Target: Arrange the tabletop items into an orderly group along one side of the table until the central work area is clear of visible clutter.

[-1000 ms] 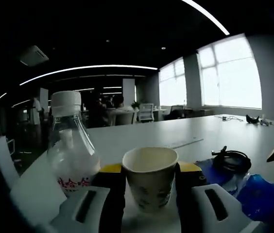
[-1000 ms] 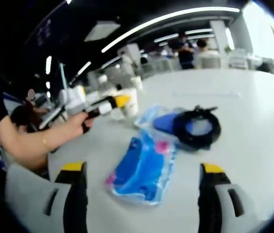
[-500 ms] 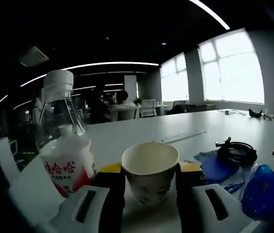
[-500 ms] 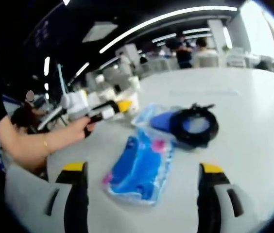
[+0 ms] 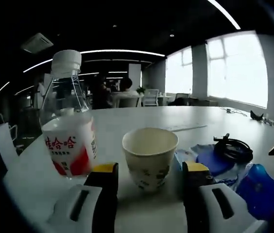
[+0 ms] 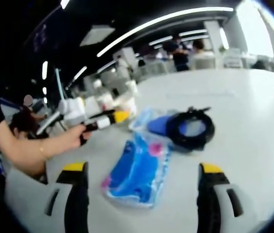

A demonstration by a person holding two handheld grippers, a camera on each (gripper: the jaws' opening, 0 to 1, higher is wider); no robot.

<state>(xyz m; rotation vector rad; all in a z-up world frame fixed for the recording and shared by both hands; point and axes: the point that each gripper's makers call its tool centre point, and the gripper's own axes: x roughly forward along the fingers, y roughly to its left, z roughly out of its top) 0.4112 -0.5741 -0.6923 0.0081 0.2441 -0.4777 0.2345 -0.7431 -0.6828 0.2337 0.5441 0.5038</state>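
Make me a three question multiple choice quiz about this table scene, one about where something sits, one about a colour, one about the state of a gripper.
1. In the left gripper view, where does the water bottle stand relative to the paper cup?
A. To its left
B. To its right
C. Inside it

2. What colour is the plastic packet lying on the table in the right gripper view?
A. Red
B. Blue
C. Green

3. How does the left gripper stand at the cup?
A. Shut on the cup
B. Open, jaws either side of the cup with gaps
C. Shut on the bottle

Answers:
1 A, the bottle stands upright left of the cup.
2 B, the packet is bright blue with a pink spot.
3 B, table surface shows between each jaw and the cup.
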